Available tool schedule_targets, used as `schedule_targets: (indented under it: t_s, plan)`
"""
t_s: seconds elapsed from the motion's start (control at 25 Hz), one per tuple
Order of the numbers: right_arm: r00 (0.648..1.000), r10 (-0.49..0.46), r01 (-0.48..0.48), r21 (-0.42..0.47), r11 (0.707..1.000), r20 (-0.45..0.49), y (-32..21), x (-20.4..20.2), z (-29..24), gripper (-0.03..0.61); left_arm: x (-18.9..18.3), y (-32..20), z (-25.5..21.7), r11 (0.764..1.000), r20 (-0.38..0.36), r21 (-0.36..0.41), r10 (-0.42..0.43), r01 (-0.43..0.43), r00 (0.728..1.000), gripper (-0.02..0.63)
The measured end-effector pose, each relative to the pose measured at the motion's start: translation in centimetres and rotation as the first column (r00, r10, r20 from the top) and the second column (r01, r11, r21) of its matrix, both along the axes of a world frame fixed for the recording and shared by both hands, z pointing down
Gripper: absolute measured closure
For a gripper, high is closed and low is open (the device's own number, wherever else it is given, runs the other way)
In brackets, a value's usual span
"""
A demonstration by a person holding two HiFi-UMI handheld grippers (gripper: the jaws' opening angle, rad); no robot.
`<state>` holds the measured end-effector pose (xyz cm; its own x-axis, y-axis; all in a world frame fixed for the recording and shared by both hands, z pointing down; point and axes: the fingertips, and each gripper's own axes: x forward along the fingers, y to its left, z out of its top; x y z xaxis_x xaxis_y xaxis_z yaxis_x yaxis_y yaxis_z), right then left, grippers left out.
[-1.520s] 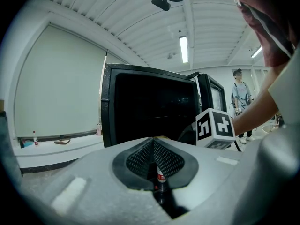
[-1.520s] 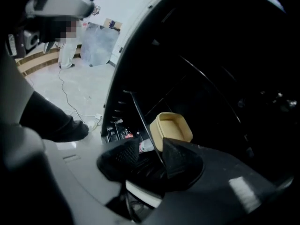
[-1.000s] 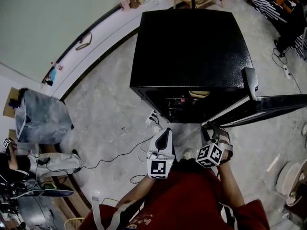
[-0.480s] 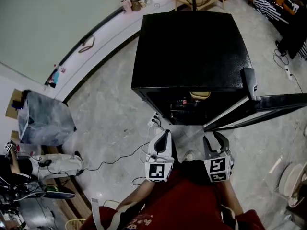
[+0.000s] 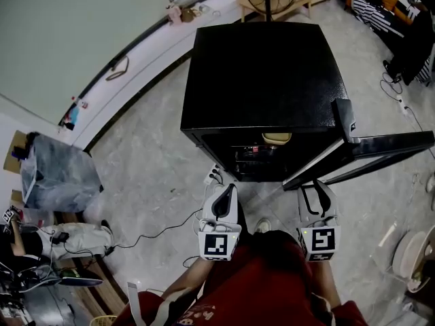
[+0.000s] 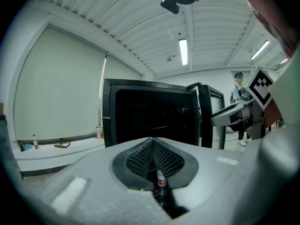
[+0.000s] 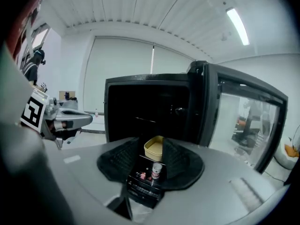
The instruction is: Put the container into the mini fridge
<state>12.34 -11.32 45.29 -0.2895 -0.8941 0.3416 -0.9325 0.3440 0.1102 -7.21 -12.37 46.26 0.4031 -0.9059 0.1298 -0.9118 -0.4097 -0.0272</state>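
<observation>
I am in a large workroom or lab: grey stone floor (image 5: 156, 148), a power strip (image 5: 213, 176) lying loose, plain pale wall (image 5: 61, 32), strip light (image 6: 183, 51) on a slatted ceiling (image 6: 140, 18).

Grey marble floor (image 5: 149, 148): black mini fridge (image 5: 262, 80) standing, white power strip (image 5: 213, 176) beside, grey bag (image 5: 58, 174) left.

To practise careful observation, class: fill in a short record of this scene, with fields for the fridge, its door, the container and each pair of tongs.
Fridge: black, standing on the floor
Door: open, swung out to the right
Container: yellowish, inside the fridge, not held
Left tongs: shut, empty, in front of the fridge
Right tongs: open, empty, apart from the container
</observation>
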Motion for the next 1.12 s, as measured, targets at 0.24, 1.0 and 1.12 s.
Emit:
schedule_targets:
  t_s: [0.24, 1.0, 1.12]
  plan:
    - [1.0, 0.025, -0.025, 0.069, 0.997, 0.015, 0.1, 0.9, -3.0, 0.431, 1.0, -0.5, -3.7, 0.998, -0.015, 0.051, 0.028, -0.027, 0.999, 0.609]
    - [1.0, 0.001, -0.003, 0.181, 0.983, 0.012, -0.3, 0.5, -7.1, 0.492, 0.4, -0.4, -8.3, 0.99, -0.01, 0.14, 0.013, -0.011, 1.0, 0.609]
    - [1.0, -0.007, 0.004, 0.181, 0.984, 0.016, -0.4, 0.2, -6.9, 0.535, 0.4, -0.3, -8.3, 0.99, -0.01, 0.138, 0.012, -0.01, 1.0, 0.609]
